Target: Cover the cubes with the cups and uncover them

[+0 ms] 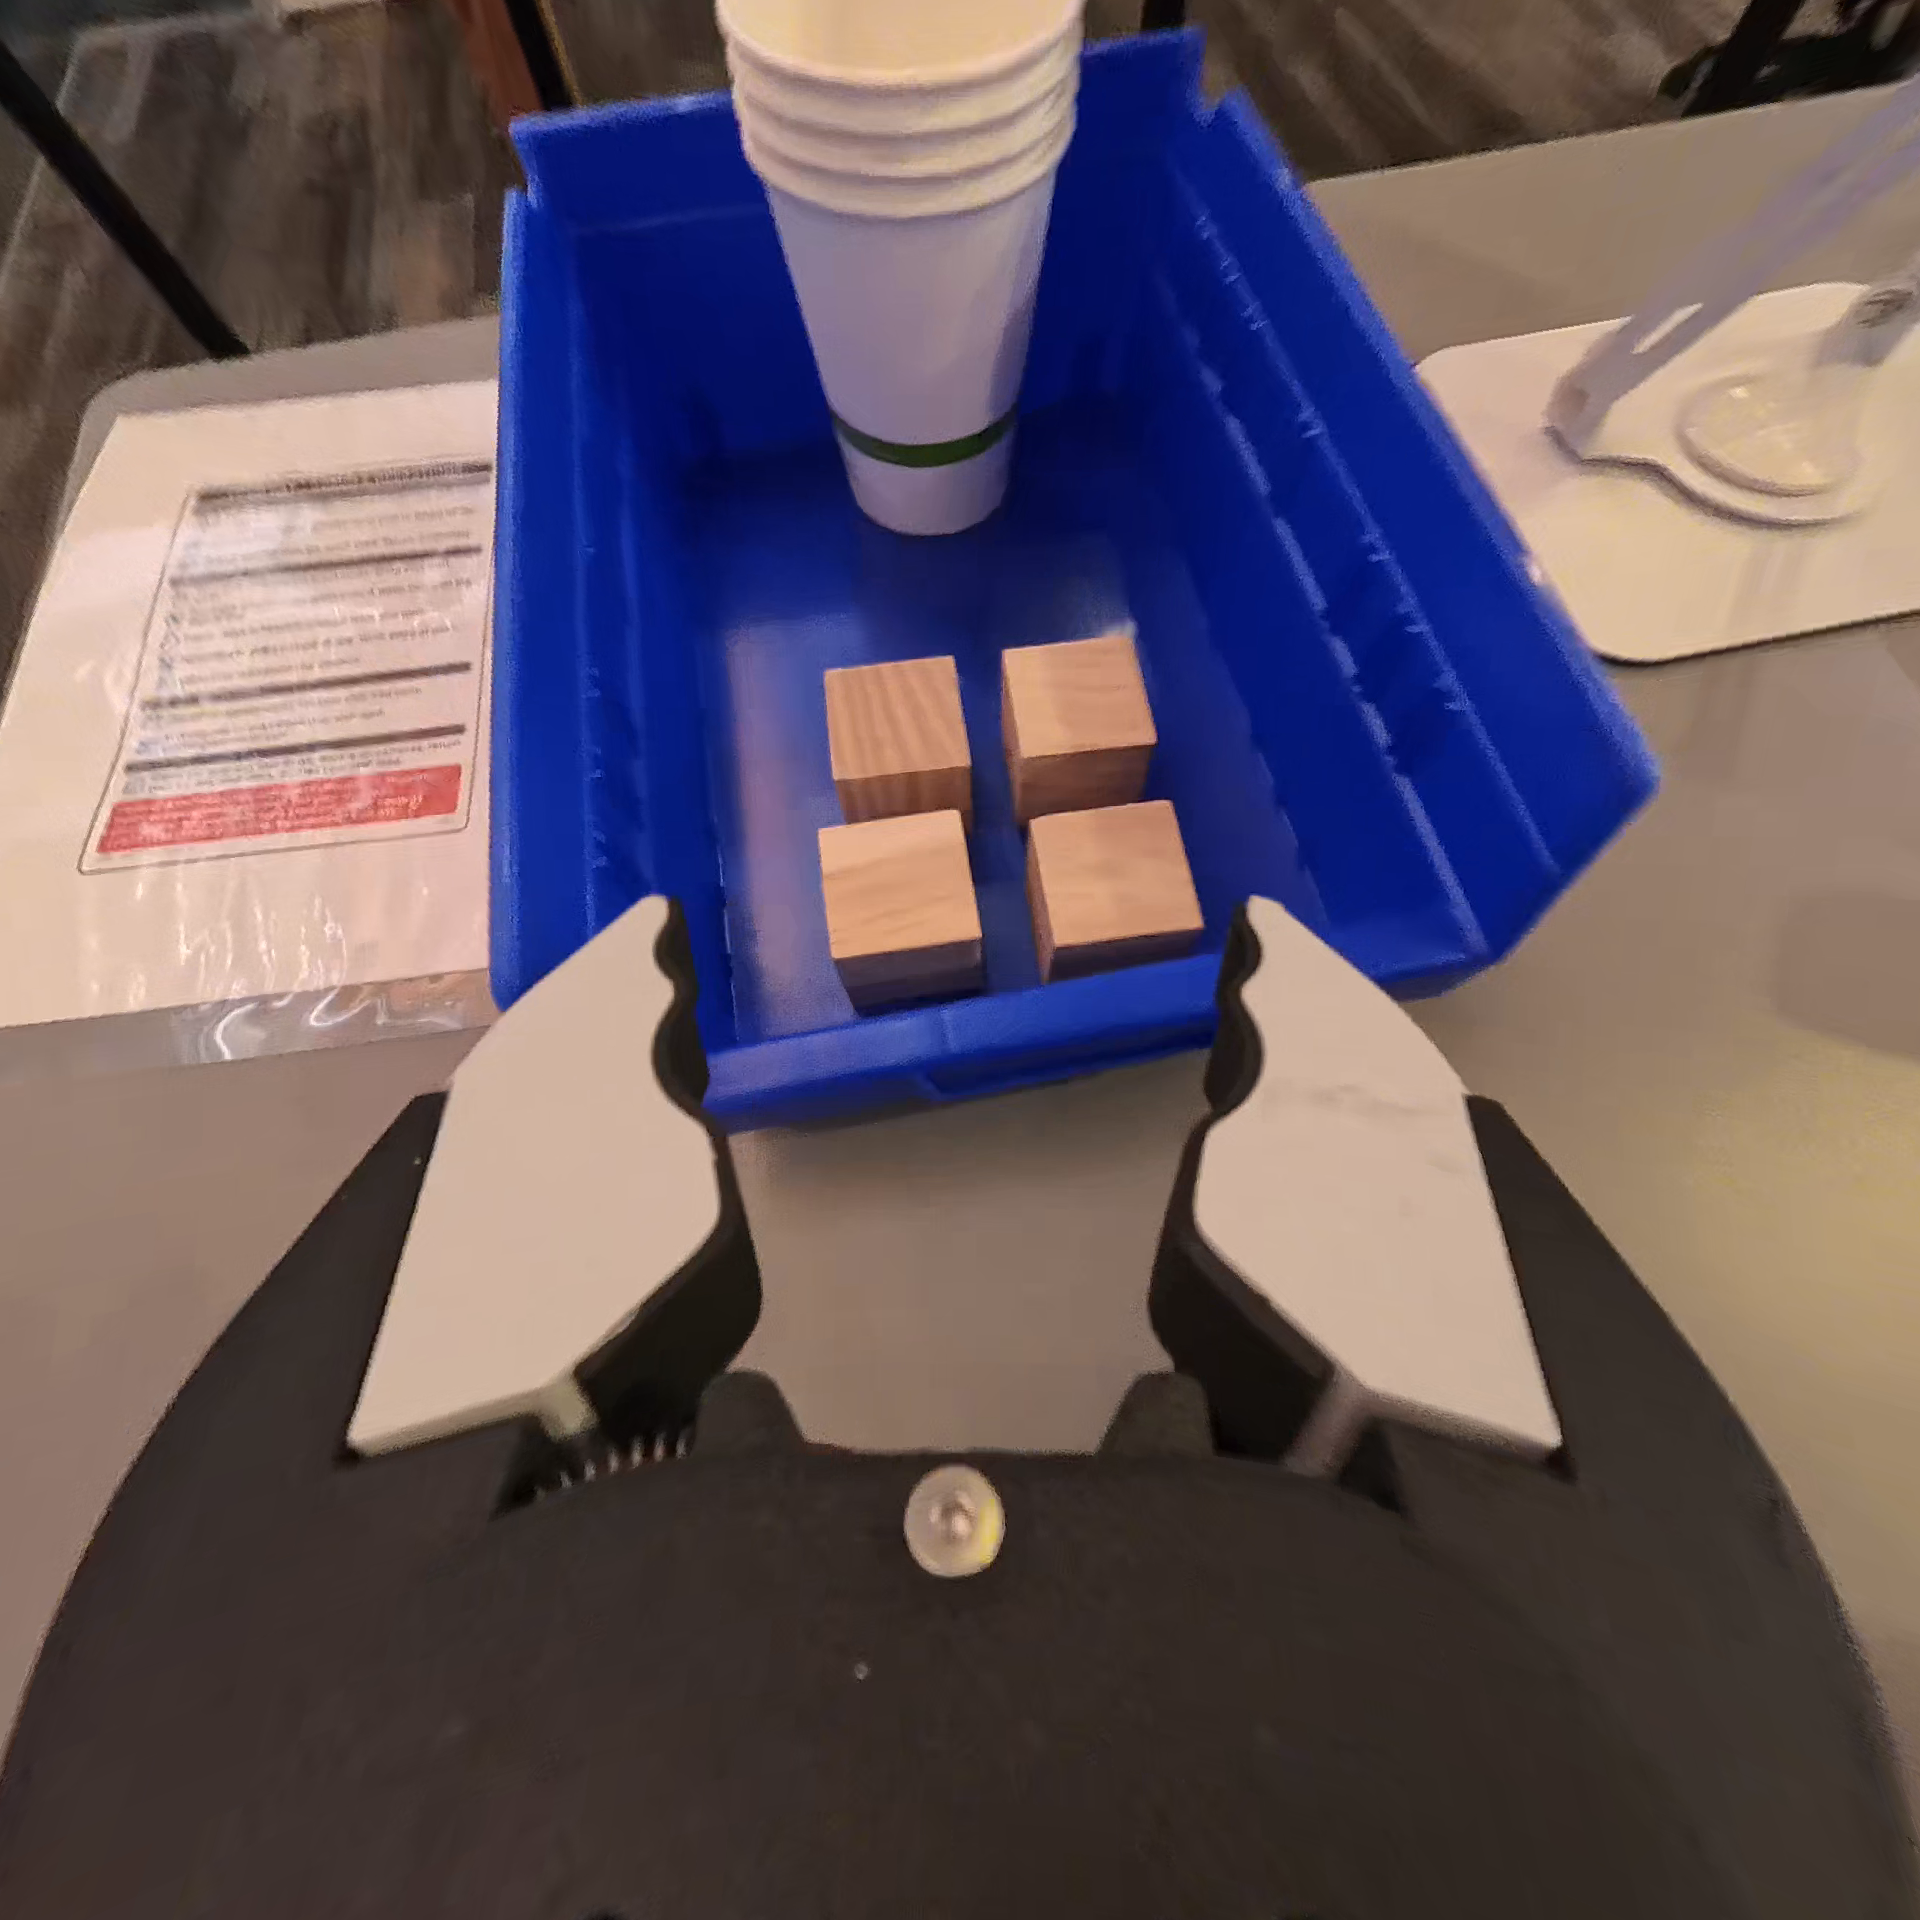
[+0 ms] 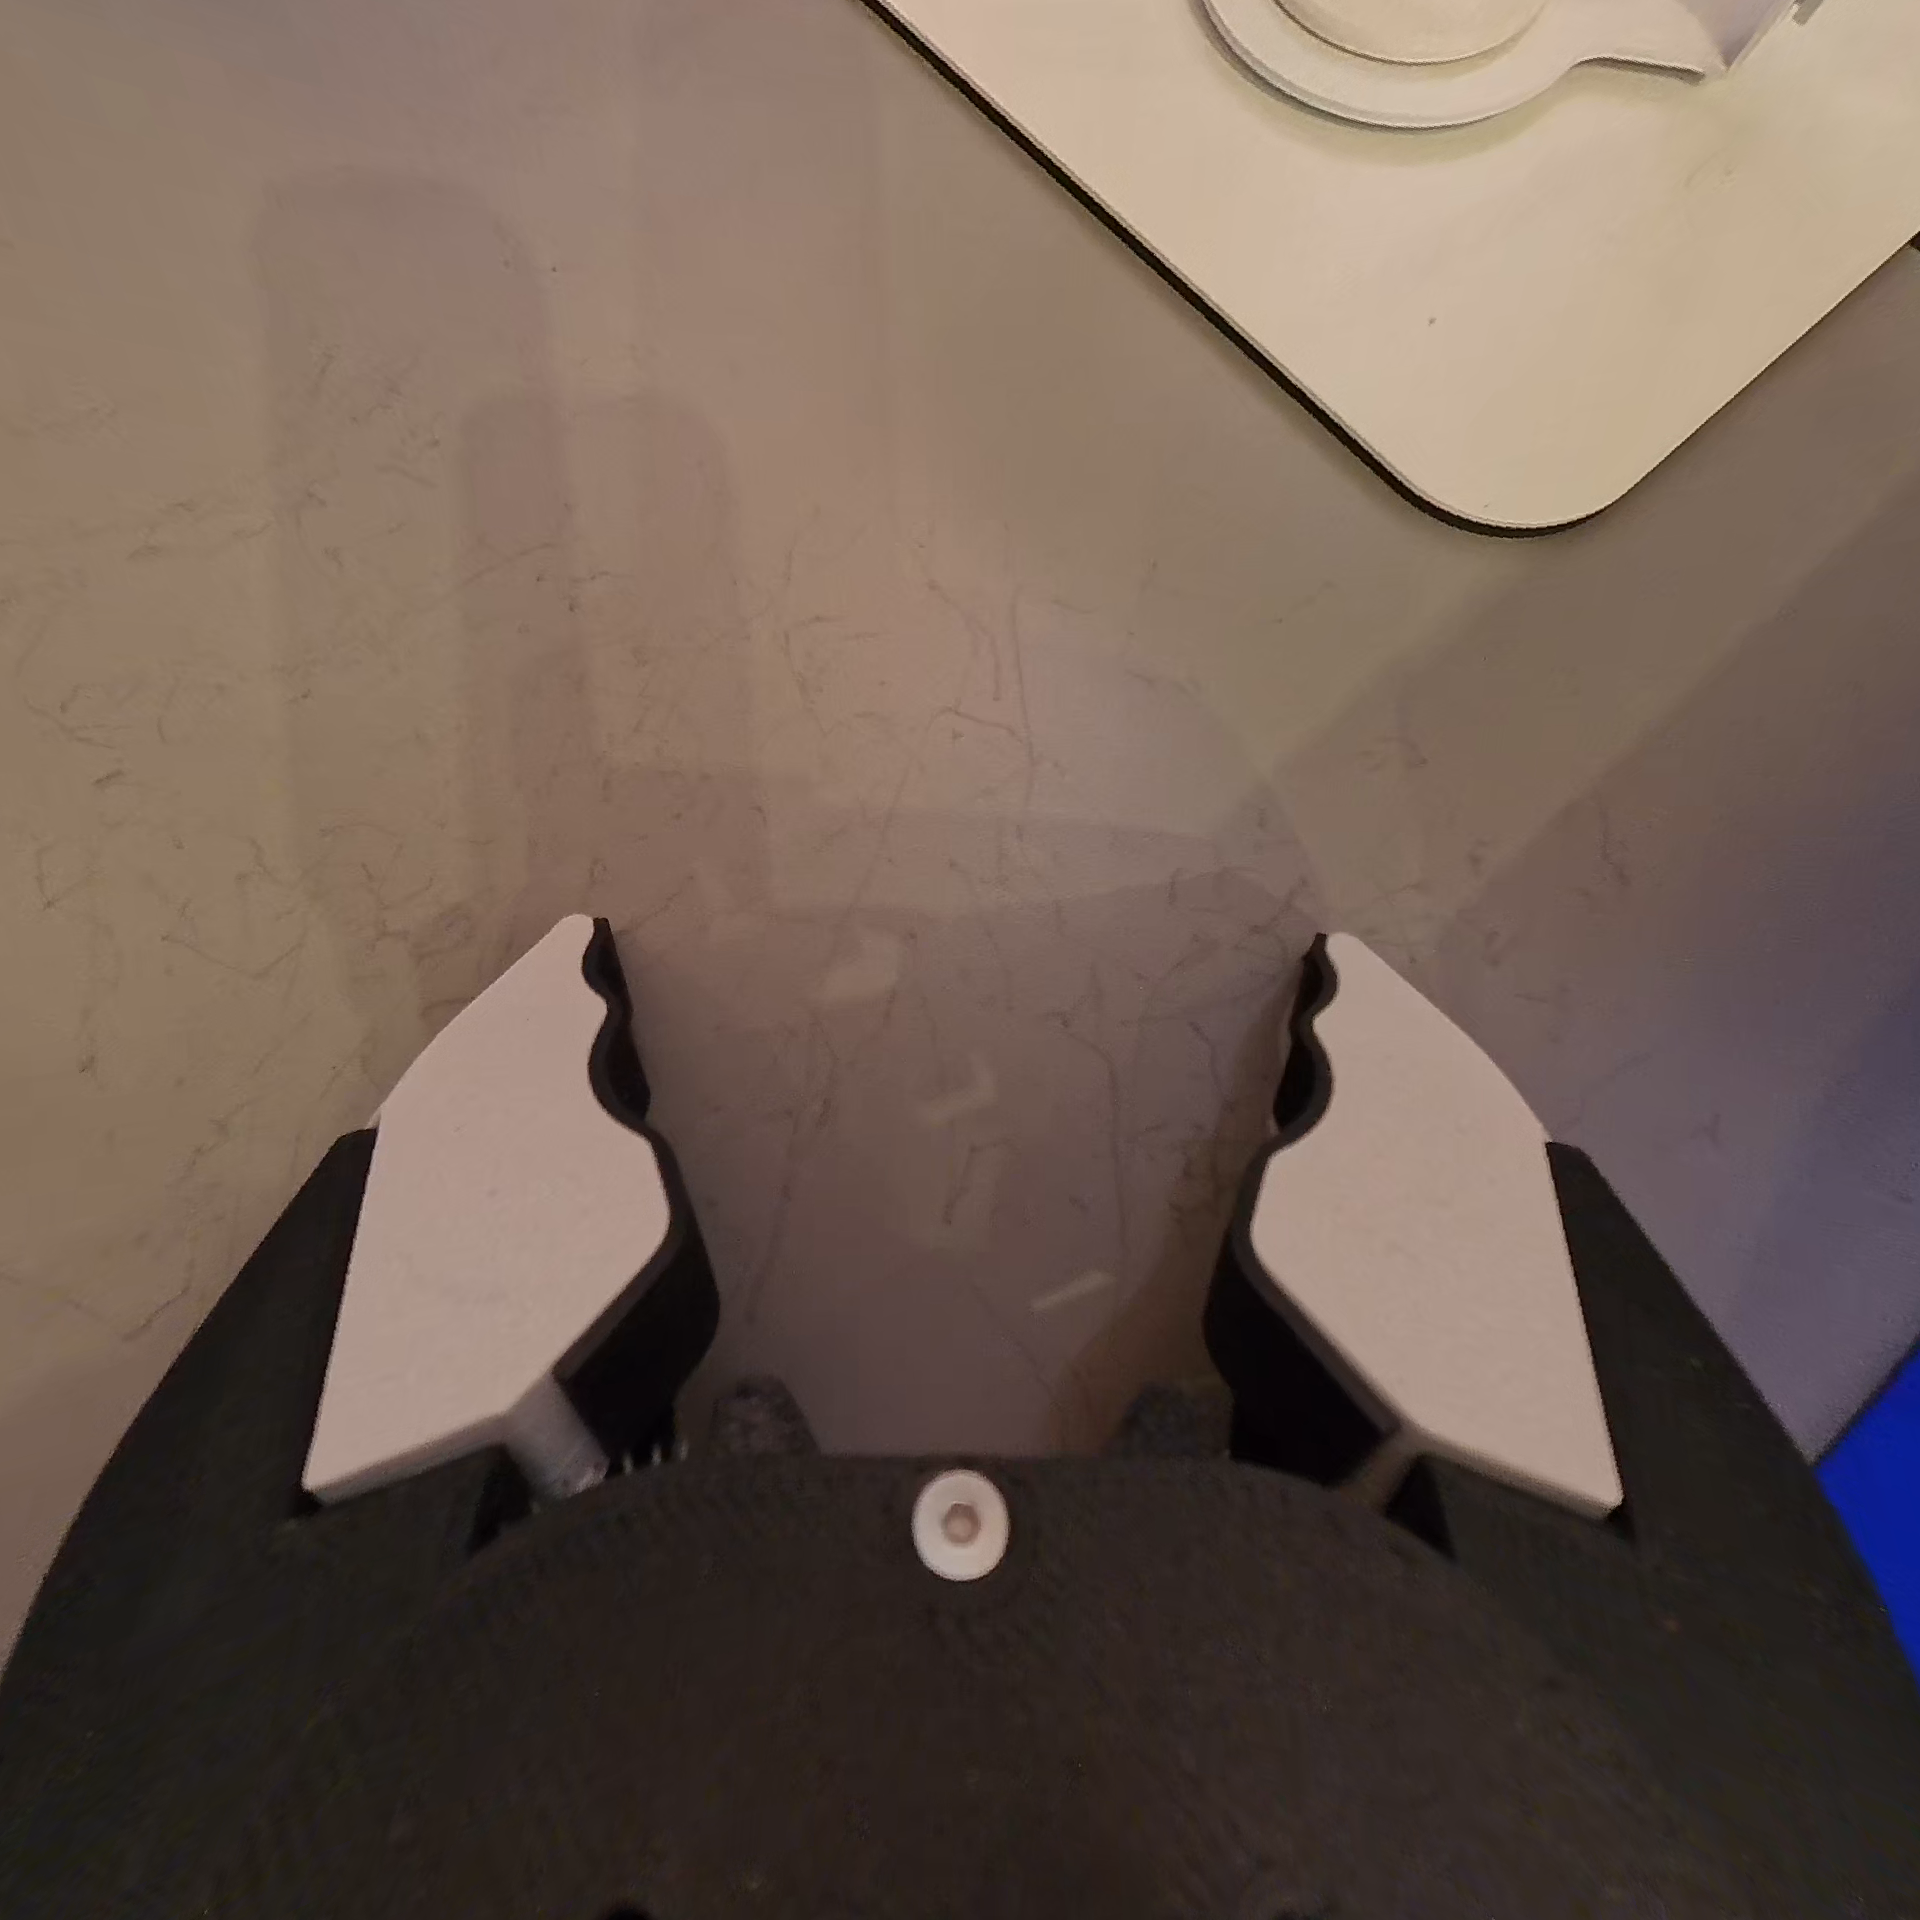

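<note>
Cubes: four plain wooden cubes (image 1: 1003,816), pale tan with visible grain, set in a two-by-two block with narrow gaps between them; all uncovered.
Cube position: centre of the left wrist view, on the floor of the blue bin (image 1: 1351,644), toward its near wall.
Cups: a nested stack of white paper cups (image 1: 914,260), upright with mouths upward; several rolled rims show near the top, and the outermost cup carries a green band near its base.
Cup position: upper centre of the left wrist view, standing inside the bin toward its far end, well apart from the cubes; the top of the stack runs out of frame.
Bin: open blue plastic, ribbed side walls, low front lip, resting on the grey counter (image 1: 1662,1143).
Left gripper (image 1: 954,914): lower half of the left wrist view, fingers spread wide and empty, tips at the bin's near wall.
Right gripper (image 2: 961,930): lower half of the right wrist view, fingers spread wide and empty, over bare counter (image 2: 416,520).
Printed sheet (image 1: 301,665): left of the bin, in a clear sleeve.
White stand base (image 1: 1704,499): right of the bin; also seen at upper right of the right wrist view (image 2: 1507,312).
Blue sliver (image 2: 1881,1444): lower right edge of the right wrist view; identity cannot be told.
</note>
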`<control>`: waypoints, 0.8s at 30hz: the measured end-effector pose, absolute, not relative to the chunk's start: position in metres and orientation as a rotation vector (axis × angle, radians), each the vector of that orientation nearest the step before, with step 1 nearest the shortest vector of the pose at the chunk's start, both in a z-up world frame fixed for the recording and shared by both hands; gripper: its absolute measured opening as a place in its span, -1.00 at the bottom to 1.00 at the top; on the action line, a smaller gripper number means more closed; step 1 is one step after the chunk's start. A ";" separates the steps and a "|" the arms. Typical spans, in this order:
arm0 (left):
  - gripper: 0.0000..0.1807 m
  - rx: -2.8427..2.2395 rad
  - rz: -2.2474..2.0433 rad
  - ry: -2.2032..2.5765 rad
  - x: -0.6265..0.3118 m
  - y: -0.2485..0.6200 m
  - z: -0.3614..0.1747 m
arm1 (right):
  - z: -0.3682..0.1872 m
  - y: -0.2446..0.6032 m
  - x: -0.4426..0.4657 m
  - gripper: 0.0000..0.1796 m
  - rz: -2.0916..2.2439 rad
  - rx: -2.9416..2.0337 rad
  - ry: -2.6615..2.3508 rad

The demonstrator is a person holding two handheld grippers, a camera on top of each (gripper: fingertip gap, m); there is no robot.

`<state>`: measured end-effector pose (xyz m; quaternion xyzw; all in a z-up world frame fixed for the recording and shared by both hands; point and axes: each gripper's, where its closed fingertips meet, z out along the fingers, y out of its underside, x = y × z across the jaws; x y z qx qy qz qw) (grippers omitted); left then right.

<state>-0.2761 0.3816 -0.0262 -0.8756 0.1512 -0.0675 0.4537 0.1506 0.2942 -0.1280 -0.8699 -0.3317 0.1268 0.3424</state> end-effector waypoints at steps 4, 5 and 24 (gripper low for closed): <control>-0.19 -2.267 -0.150 0.384 -0.276 0.402 -0.041 | -0.128 0.294 0.151 0.34 0.329 -2.262 -0.861; -0.25 -2.290 -0.146 0.386 -0.276 0.407 -0.045 | -0.128 0.294 0.151 0.34 0.329 -2.262 -0.861; -0.37 -2.588 -0.095 0.312 -0.281 0.428 -0.082 | -0.128 0.295 0.151 0.32 0.328 -2.262 -0.854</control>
